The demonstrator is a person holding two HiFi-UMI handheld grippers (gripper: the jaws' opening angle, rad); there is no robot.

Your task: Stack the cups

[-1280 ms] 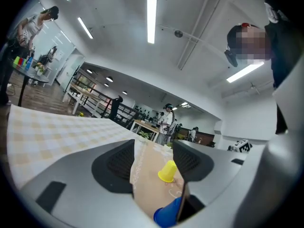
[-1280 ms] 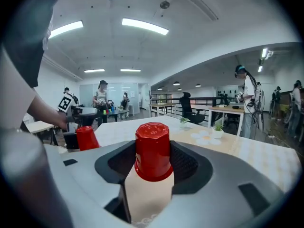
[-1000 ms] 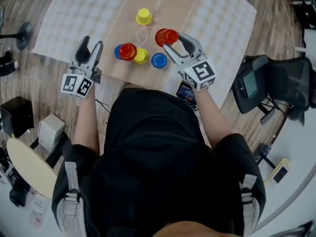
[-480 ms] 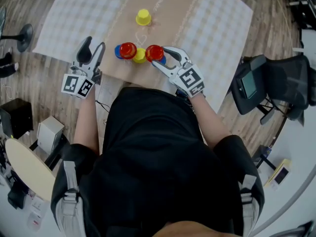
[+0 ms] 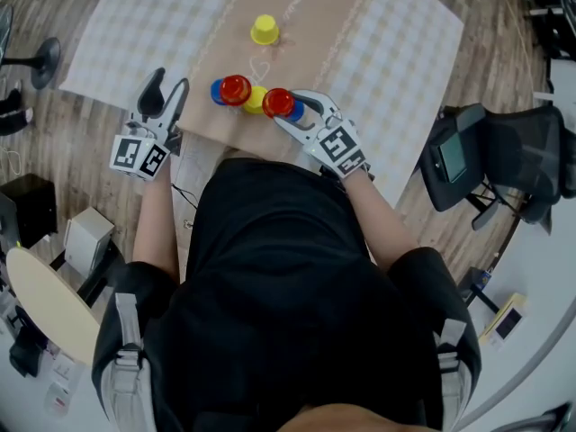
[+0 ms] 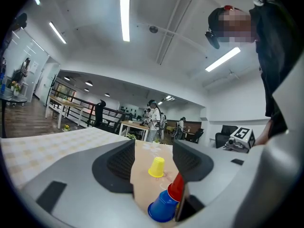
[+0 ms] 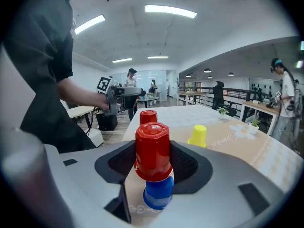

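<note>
- table has a checked cloth [image 5: 135, 25] with a tan runner [image 5: 333, 25] down the middle, standing on a wooden floor [image 5: 81, 151]; the gripper views show a big open office with strip lights on the ceiling and a few people standing at desks far back
- all the cups are upside down on the runner, so nothing is inside them except other cups
- right gripper [image 5: 286, 108] is clamped on a red cup [image 7: 153, 151], one pad on each side of it, and the cup is over the top of a blue cup [image 7: 159, 194], its rim covering the blue one's upper part
- just left of that pair in the head view is a yellow cup [image 5: 256, 100], then a second red cup [image 5: 236, 88] stacked on a second blue cup [image 5: 216, 93]
- another yellow cup [image 5: 264, 30] stands alone further up the runner, well apart from the rest
- left gripper [image 5: 169, 84] is at the table's near left edge, jaws spread wide with nothing between the pads, just looking along the table at the cups
- off the table: a black office chair [image 5: 517, 165] on the right, a pale round tabletop [image 5: 45, 304] and some boxes down at the left
- nothing stands between the right gripper and the cups
</note>
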